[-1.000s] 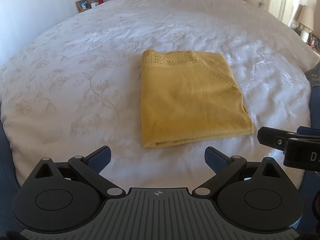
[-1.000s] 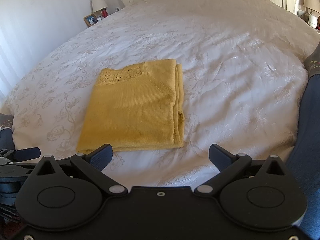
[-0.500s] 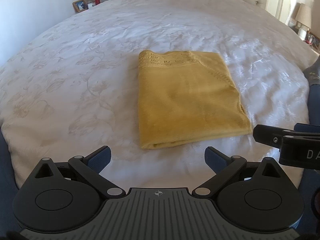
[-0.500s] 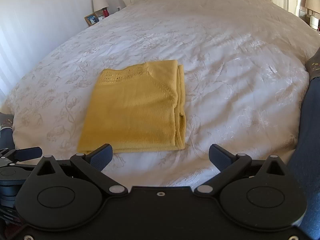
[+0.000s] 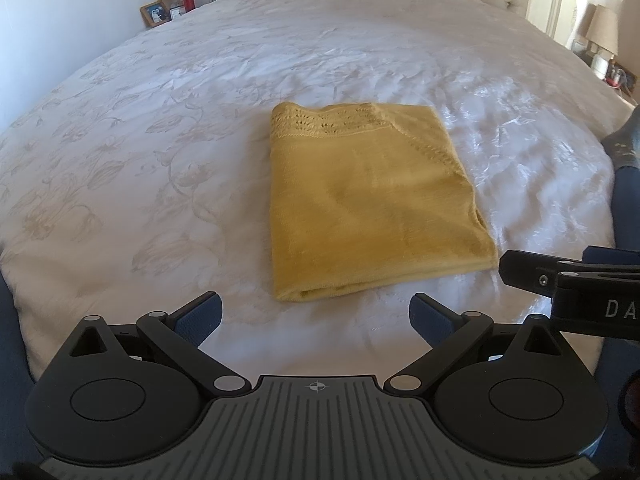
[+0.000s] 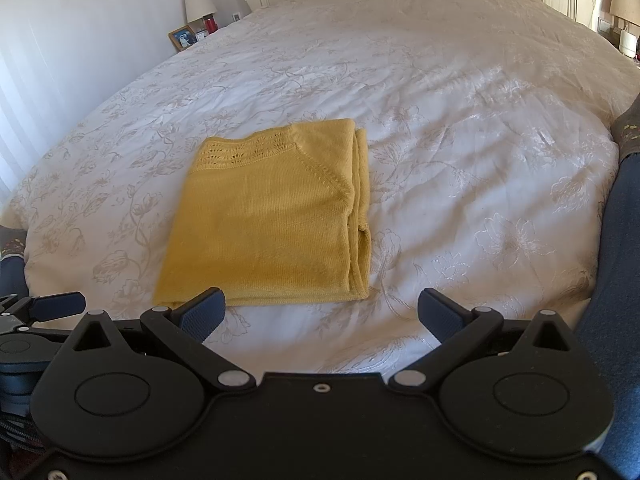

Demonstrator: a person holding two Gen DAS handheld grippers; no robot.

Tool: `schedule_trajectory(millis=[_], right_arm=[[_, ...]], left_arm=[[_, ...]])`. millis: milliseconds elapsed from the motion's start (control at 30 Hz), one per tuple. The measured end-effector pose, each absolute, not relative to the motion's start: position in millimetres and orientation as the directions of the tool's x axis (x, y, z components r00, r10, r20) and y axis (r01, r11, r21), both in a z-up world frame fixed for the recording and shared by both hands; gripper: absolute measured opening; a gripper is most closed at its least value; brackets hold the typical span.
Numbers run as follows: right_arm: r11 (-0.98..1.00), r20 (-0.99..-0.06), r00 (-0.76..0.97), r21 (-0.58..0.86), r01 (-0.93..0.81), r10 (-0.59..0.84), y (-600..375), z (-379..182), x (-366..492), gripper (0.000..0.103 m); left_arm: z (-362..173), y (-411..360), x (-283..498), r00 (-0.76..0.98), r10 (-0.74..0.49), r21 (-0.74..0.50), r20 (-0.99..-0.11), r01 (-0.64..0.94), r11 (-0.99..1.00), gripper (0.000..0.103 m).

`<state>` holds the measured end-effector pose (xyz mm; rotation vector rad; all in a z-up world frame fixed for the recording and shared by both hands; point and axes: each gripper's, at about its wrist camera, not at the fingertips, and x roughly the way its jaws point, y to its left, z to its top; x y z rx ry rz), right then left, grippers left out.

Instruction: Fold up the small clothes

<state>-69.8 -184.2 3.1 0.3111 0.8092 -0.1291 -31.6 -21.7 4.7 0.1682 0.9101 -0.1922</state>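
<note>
While both your left gripper (image 5: 316,314) and right gripper (image 6: 322,310) hang spread and empty, mind the yellow jumper (image 5: 370,196) at twelve o'clock; snagging its near edge would undo the fold.

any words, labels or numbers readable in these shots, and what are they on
"DA": white letters on the black body of the right claw, cut off by the picture edge in the left wrist view.
Crosshair mark, no text: on the grey ribbed plate behind the left claw.
Picture frame and red can on the nightstand: too small to read.
Yellow sweater: no text visible.
</note>
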Motion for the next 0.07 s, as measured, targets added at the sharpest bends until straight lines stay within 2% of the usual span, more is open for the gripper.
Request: schedule_trajectory(millis=[67], right_arm=[[0.946, -0.729, 0.685, 0.225, 0.232, 0.005, -184.3, 2.9, -69.7, 0.102]], left_arm=[[4.8, -22.1, -31.8, 0.599, -0.095, 0.063, -0.795, 0.237, 0.969, 0.101]])
